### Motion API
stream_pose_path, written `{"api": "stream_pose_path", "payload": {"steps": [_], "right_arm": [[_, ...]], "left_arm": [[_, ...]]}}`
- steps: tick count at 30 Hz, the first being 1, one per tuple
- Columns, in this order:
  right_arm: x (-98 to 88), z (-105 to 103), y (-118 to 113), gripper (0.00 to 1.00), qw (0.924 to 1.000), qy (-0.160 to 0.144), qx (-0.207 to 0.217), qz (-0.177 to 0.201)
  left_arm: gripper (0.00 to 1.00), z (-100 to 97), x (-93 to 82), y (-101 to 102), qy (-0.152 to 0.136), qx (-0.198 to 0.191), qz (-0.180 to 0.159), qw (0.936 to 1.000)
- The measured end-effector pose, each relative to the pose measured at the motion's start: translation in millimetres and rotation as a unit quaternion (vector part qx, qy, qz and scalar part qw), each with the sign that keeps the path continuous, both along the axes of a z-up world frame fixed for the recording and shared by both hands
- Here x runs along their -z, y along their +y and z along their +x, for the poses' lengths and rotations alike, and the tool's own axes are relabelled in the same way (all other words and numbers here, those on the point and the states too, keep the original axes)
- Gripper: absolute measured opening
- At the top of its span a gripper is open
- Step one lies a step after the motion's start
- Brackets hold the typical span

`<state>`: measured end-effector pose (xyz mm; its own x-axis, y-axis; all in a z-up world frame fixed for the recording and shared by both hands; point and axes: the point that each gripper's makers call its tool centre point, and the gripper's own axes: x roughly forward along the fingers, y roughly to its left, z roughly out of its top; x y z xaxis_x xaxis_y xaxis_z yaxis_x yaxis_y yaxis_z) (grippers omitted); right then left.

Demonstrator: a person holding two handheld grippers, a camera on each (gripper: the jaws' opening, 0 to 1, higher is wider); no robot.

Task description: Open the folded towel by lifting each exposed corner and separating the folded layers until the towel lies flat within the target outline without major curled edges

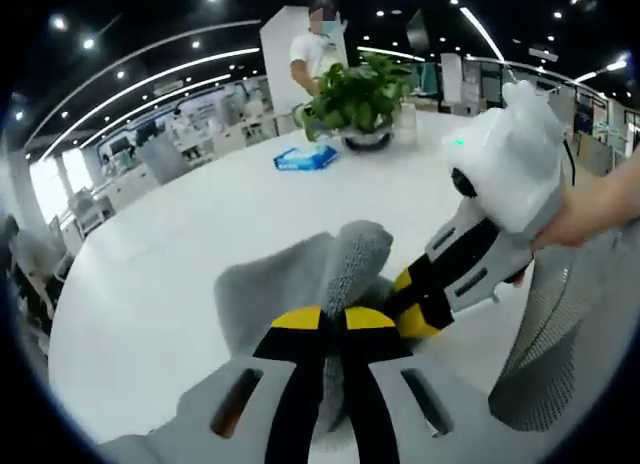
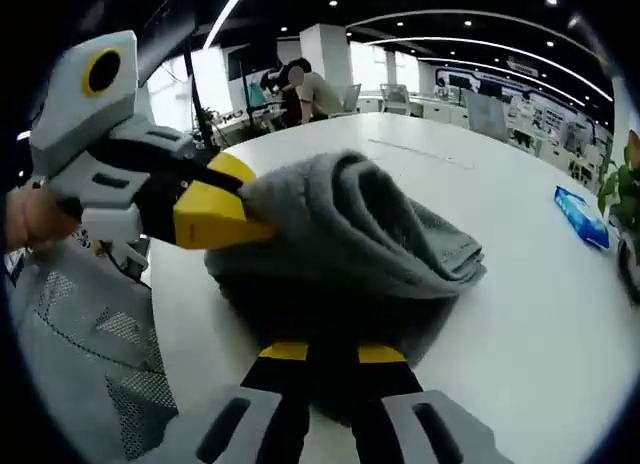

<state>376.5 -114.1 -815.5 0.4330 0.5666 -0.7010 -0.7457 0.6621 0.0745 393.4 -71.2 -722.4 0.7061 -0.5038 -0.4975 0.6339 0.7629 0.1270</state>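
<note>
Looking at the grey towel (image 2: 360,234), it's bunched into a thick rumpled roll on the white round table (image 2: 520,314), layers piled up with a hemmed edge poking out at one end, nowhere near flat. Both grippers are clamped on it: the left gripper (image 1: 335,319) has its yellow-tipped jaws pinched tight around a fold, and the right gripper (image 2: 322,354) bites the near edge, with cloth bulging over its jaws.
</note>
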Motion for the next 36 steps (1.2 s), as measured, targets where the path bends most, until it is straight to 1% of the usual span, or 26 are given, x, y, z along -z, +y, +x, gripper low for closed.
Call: {"api": "stream_pose_path", "payload": {"steps": [1,2,3,5,8,10,13,17,24,29,32,36], "right_arm": [[0.2,1,1,0.1,1.0,-0.004,0.0,0.004],[-4.6,0,2,0.09,0.9999,-0.009,-0.001,0.013],[-5.2,0,2,0.08,0.9999,-0.01,-0.006,0.009],[-3.2,2,0,0.05,0.9992,-0.03,-0.026,-0.007],[-3.1,0,1,0.05,0.9993,-0.03,-0.023,-0.002],[-3.2,-1,2,0.05,0.9986,-0.041,-0.032,-0.01],[-3.3,-2,1,0.04,0.9983,-0.043,-0.036,-0.015],[-3.2,-4,0,0.04,0.9985,-0.037,-0.036,-0.015],[-3.3,-8,-3,0.04,0.999,-0.023,-0.034,-0.016],[-3.2,-11,-5,0.04,0.9994,-0.012,-0.029,-0.015],[-2.6,-12,-6,0.04,0.9995,-0.007,-0.028,-0.013],[-2.6,-12,-6,0.04,0.9995,-0.005,-0.028,-0.012]], "left_arm": [[0.03,0.6,-1.0,2,0.0,-0.003,-0.001,1.0],[0.03,1.3,-2.1,4,-0.001,-0.008,-0.004,1.0],[0.03,2.4,-3.6,6,-0.003,-0.013,-0.008,0.9999],[0.03,4.4,-5.7,11,-0.004,-0.022,-0.016,0.9996],[0.04,6.5,-7.7,17,-0.007,-0.031,-0.021,0.9993],[0.04,7.7,-9.1,20,-0.011,-0.035,-0.021,0.9991],[0.04,8.8,-11.4,25,-0.016,-0.043,-0.021,0.9987],[0.04,9.2,-15.3,35,-0.016,-0.061,-0.03,0.9976],[0.03,6.8,-22.3,49,-0.024,-0.079,-0.031,0.9961],[0.03,7.8,-24.1,56,-0.027,-0.091,-0.033,0.9949],[0.03,9.3,-26.0,60,-0.031,-0.093,-0.029,0.9948],[0.03,14.1,-30.6,66,-0.044,-0.089,-0.012,0.995]]}}
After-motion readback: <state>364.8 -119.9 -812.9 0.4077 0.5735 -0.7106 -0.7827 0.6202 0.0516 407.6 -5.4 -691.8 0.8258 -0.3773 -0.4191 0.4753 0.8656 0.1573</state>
